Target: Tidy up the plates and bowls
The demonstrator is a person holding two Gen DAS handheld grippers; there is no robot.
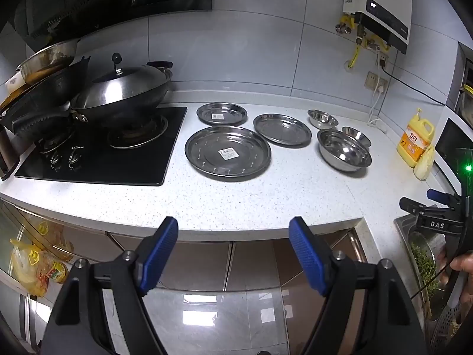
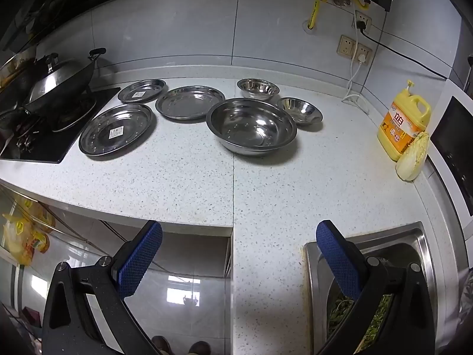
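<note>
Thin, stiff, slippery steel plates (image 1: 227, 153) and bowls (image 2: 252, 125) mid-countertop (image 1: 266, 201), probably light; grip rims. Both grippers (image 1: 233, 230) (image 2: 239, 236) gaping, empty.

The far small bowl (image 1: 356, 136) sits half hidden behind the big bowl (image 1: 344, 150) — plate stickers (image 2: 116, 132) too small to read.

So on the counter (image 2: 183, 183): three plates (image 2: 189, 102) sit left, right next to the stove (image 1: 97, 153), three bowls (image 2: 251, 125) to their right, biggest bowl in front, soap jug (image 2: 403, 124) far right.
</note>
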